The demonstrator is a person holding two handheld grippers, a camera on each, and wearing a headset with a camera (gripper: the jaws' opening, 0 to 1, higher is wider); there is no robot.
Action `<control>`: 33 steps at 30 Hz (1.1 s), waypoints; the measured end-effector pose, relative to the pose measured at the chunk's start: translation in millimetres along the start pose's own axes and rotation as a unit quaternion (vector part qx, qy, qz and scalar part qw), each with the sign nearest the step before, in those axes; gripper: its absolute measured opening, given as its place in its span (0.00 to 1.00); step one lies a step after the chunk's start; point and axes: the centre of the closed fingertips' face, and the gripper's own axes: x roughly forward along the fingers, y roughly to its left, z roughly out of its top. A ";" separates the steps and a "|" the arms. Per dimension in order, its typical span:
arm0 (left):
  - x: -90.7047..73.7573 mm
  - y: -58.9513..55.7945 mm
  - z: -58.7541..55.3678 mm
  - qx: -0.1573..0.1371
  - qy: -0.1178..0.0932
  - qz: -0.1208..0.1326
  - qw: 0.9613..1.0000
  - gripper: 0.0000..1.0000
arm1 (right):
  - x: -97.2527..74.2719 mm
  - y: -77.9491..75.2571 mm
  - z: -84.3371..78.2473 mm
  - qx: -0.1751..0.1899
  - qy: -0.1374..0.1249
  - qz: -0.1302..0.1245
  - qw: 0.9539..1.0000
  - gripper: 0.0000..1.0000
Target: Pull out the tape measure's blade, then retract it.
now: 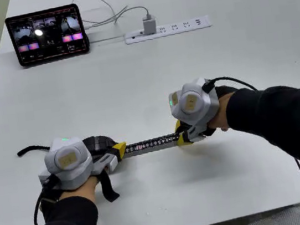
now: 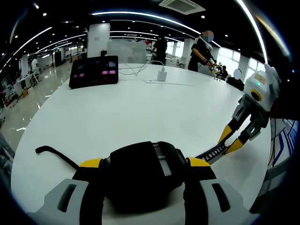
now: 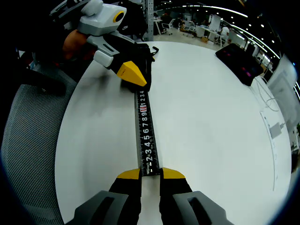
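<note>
Nearest us, at 7 o'clock in the head view, our left claw [image 1: 111, 151] is clenched around the black case [image 1: 97, 144], which rests on the white worktop [image 1: 134, 81]. In the left gripper view its yellow tips press against the case's two flanks. A black strap [image 1: 29, 149] trails from the case toward 9 o'clock.

From the case the blade [image 1: 151, 144] runs out toward 3 o'clock, low over the worktop, with its printed numbers facing up. At its free end, just right of centre, our right claw [image 1: 182, 136] is clamped on the blade's tip. In the right gripper view the two yellow tips sit close together with the blade's end between them, and the blade leads straight ahead to 12 o'clock, where the case sits.

Farther off, at 11 o'clock in the head view, a lit tablet [image 1: 48, 33] stands propped. At 1 o'clock a power strip [image 1: 177, 27] lies flat with a charger [image 1: 149, 24] plugged in, and white cables loop toward the tablet.
</note>
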 end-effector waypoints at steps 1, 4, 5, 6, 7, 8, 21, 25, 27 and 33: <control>0.1 0.1 0.0 0.000 0.000 0.000 1.000 0.64 | 0.1 0.2 0.3 0.001 0.000 0.000 1.000 0.10; 0.1 0.2 0.1 0.000 -0.001 0.000 1.000 0.64 | 0.4 0.3 1.2 0.003 -0.001 0.001 1.000 0.10; 0.2 0.2 0.0 0.000 -0.001 -0.001 1.000 0.64 | 0.5 0.2 1.5 0.002 -0.001 0.001 1.000 0.10; 0.3 0.2 0.0 0.000 -0.001 -0.001 1.000 0.64 | 0.6 0.1 1.9 0.002 -0.001 0.002 1.000 0.10; 0.3 0.1 0.0 -0.001 -0.001 -0.001 1.000 0.64 | 0.7 0.1 2.2 0.002 -0.002 0.002 1.000 0.10; 0.3 0.0 0.0 -0.001 -0.001 -0.001 1.000 0.64 | 0.8 0.2 2.6 0.002 -0.002 0.002 1.000 0.10; -0.2 0.2 0.0 -0.004 0.000 -0.002 1.000 0.64 | 2.4 1.1 6.4 0.003 -0.004 0.002 1.000 0.10; -0.2 0.2 0.0 -0.004 0.000 -0.002 1.000 0.64 | 2.9 1.2 7.3 0.004 -0.004 0.002 1.000 0.10; -0.1 0.4 -0.2 -0.005 0.001 -0.002 1.000 0.64 | 3.0 1.2 7.6 0.003 -0.005 0.002 1.000 0.10; -0.1 0.6 0.1 -0.005 0.000 -0.002 1.000 0.64 | 3.7 0.7 9.4 0.006 -0.006 0.002 1.000 0.10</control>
